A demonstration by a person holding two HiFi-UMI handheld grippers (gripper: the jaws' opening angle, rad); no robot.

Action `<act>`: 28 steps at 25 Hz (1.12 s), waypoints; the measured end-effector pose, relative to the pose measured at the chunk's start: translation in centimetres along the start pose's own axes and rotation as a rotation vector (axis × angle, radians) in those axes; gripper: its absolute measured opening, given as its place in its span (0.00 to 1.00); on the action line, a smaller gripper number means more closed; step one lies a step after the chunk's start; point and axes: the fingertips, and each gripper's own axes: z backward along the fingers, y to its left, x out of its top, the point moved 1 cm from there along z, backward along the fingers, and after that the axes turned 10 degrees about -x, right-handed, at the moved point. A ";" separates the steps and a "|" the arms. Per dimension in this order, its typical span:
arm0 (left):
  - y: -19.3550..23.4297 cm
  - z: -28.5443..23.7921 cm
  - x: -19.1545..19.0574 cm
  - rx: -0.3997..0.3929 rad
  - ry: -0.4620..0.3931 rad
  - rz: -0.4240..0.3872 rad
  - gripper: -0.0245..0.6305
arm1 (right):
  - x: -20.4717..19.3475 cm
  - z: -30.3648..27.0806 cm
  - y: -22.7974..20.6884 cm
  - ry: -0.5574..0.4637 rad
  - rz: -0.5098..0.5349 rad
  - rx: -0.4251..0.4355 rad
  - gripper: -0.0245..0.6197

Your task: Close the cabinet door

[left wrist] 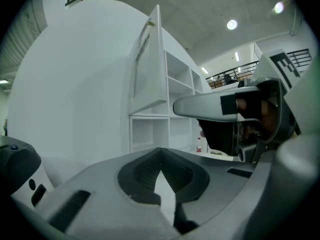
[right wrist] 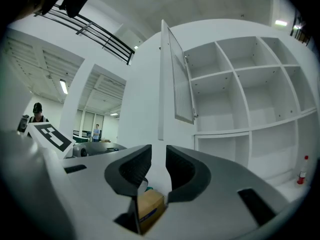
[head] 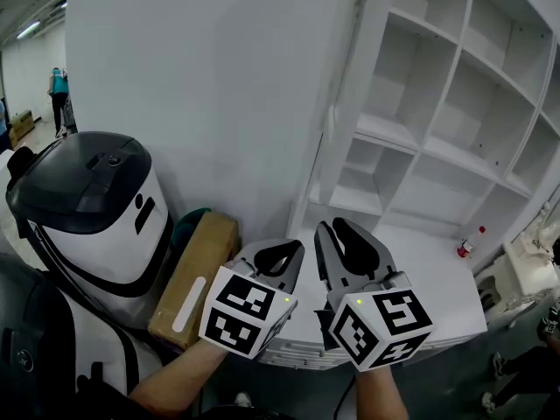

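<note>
Left gripper (left wrist: 160, 152): the jaws are closed tip to tip, with nothing held between them. Right gripper (right wrist: 159, 156): the jaws stand a narrow gap apart and are empty; a cardboard box (right wrist: 149, 208) shows below, through the gap. Both grippers are held side by side, near each other, and point towards the cabinet (head: 455, 103), clear of it. The cabinet door (head: 344, 116) stands open, edge-on in the head view, projecting from the left side of the open shelf compartments. Neither gripper touches it. A small red-capped bottle (head: 465, 247) stands on the cabinet's lower ledge, to the right.
</note>
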 end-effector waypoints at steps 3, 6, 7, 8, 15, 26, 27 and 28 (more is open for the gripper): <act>1.0 -0.1 0.2 -0.017 -0.006 -0.004 0.05 | 0.8 -1.1 0.2 -0.014 0.008 -0.019 0.20; 2.0 -0.1 0.4 -0.028 -0.014 -0.006 0.05 | 2.0 -2.1 0.4 -0.032 0.015 -0.039 0.24; 2.3 -0.1 0.6 -0.032 -0.018 -0.007 0.05 | 2.4 -2.4 0.4 -0.039 0.016 -0.051 0.24; 2.5 -0.1 0.8 -0.036 -0.022 -0.008 0.05 | 2.8 -2.8 0.3 -0.044 0.017 -0.064 0.25; 3.7 -0.2 2.8 -0.058 -0.068 -0.029 0.05 | 4.6 -4.6 -0.4 -0.069 0.036 -0.139 0.28; 4.6 -0.6 4.5 -0.071 -0.105 -0.054 0.05 | 6.6 -5.9 -0.5 -0.088 0.084 -0.183 0.26; 4.7 -0.6 4.6 -0.071 -0.109 -0.053 0.05 | 6.5 -5.9 -0.5 -0.092 0.083 -0.181 0.26; 4.7 -0.7 4.7 -0.071 -0.113 -0.051 0.05 | 6.5 -5.9 -0.6 -0.096 0.079 -0.178 0.26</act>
